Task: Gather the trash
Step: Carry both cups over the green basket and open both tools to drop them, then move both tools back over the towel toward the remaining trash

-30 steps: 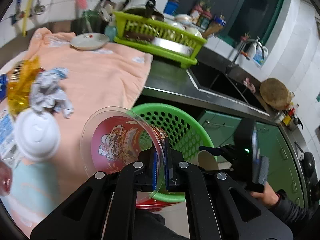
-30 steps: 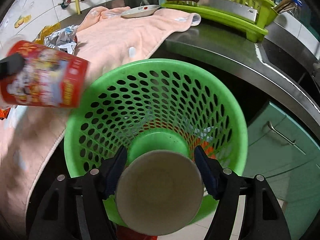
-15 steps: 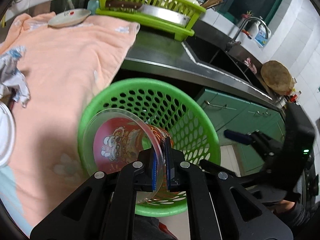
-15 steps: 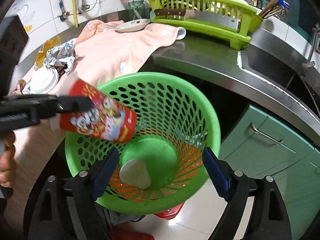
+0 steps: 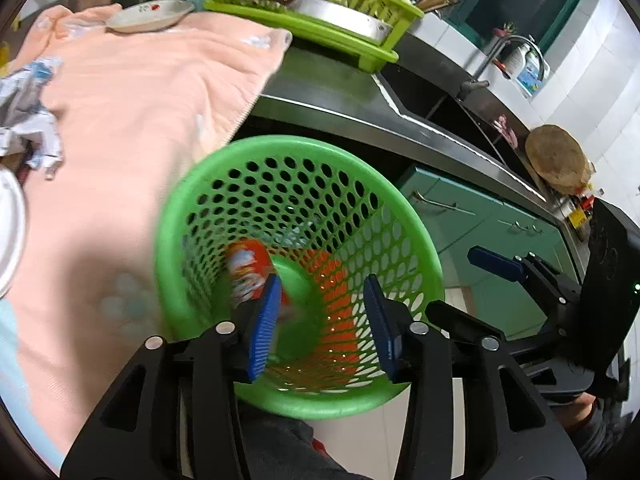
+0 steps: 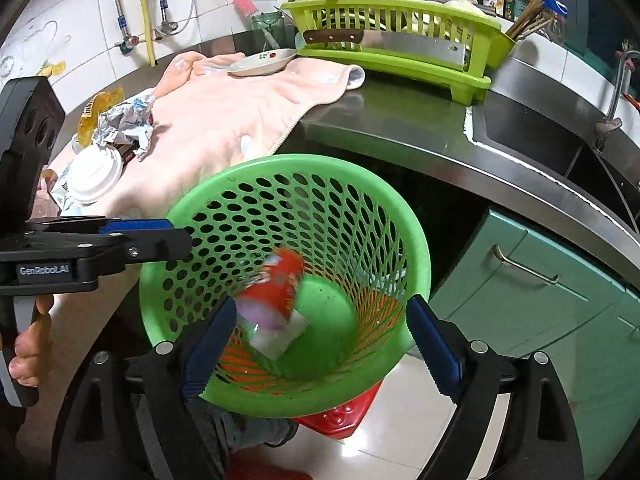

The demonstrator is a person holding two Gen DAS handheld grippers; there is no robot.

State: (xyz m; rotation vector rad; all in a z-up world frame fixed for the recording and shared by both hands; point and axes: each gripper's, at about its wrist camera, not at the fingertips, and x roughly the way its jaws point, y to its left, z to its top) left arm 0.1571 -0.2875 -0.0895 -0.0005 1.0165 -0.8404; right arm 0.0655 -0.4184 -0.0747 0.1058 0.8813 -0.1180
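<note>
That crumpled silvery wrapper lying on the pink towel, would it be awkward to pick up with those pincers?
Probably not. The crumpled wrapper looks like thin foil, so it is likely very light and would squash between the pads rather than resist. Its creased folds should give some grip, so slipping seems unlikely. Being bunched and irregular, it should not roll on the towel, though a loose corner might tear.

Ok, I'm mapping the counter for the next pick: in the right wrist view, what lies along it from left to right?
White lid → crumpled wrapper → peach towel → small plate → green dish rack → sink.
</note>
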